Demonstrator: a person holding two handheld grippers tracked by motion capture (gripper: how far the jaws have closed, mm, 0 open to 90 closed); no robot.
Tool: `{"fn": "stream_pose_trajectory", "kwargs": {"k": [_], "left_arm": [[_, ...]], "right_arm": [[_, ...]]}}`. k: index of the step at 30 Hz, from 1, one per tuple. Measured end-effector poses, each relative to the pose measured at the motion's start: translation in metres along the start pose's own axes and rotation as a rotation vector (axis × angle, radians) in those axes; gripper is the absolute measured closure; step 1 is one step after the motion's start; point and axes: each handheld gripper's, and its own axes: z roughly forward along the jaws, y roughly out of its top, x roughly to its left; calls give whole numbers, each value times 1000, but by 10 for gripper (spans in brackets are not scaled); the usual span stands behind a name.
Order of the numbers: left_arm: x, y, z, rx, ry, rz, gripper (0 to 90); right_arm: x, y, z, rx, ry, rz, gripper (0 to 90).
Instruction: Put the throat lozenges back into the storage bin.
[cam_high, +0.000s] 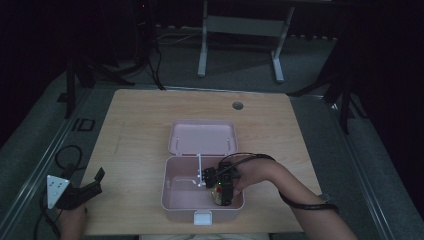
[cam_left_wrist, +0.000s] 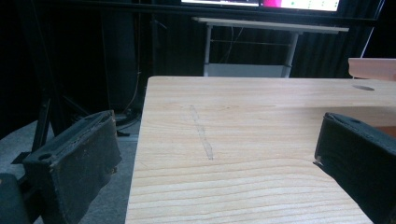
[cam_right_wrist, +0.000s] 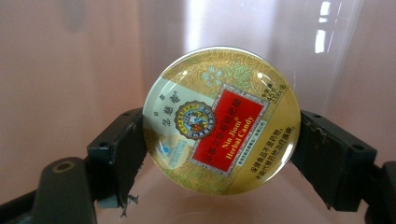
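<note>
Jaws of the right gripper (cam_right_wrist: 219, 154) press on opposite edges of a round candy tin (cam_right_wrist: 221, 120), gold with a red label, holding it firmly with its lid face toward the gripper's camera. In the high view that right gripper (cam_high: 223, 189) reaches down into the right-hand part of an open pink box (cam_high: 172, 202), so the tin (cam_high: 219, 193) sits low inside the box, close to its right wall and just right of the thin white divider (cam_high: 199, 170); whether it already touches the floor of the box I cannot tell. The box stands near the front edge of the table (cam_high: 140, 120), about midway along it, with its lid (cam_high: 202, 137) laid open toward the far edge. The left gripper (cam_high: 80, 194) rests at the front left corner of the table, well apart from the box, its jaws spread wide with nothing between them, and its own view looks across bare wood. The step in hand looks like placing the tin into the box. Next, by my judgement, the tin needs lowering until it rests flat, then the jaws parting gently so it does not tip or skid against the wall.
</note>
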Motion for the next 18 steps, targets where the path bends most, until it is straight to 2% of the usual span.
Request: {"fn": "stream_pose_trajectory", "kwargs": {"k": [4, 10, 12, 18], "left_arm": [[1, 0, 0, -2, -1, -4, 4], [1, 0, 0, -1, -3, -3, 4], [1, 0, 0, -1, -3, -4, 4], [1, 0, 0, 1, -6, -2, 4]], "right_arm": [[-3, 3, 11, 23, -7, 1, 206], [-4, 5, 24, 55, 11, 0, 205], [-5, 6, 28, 69, -2, -9, 205], [-6, 8, 31, 94, 4, 3, 204]]}}
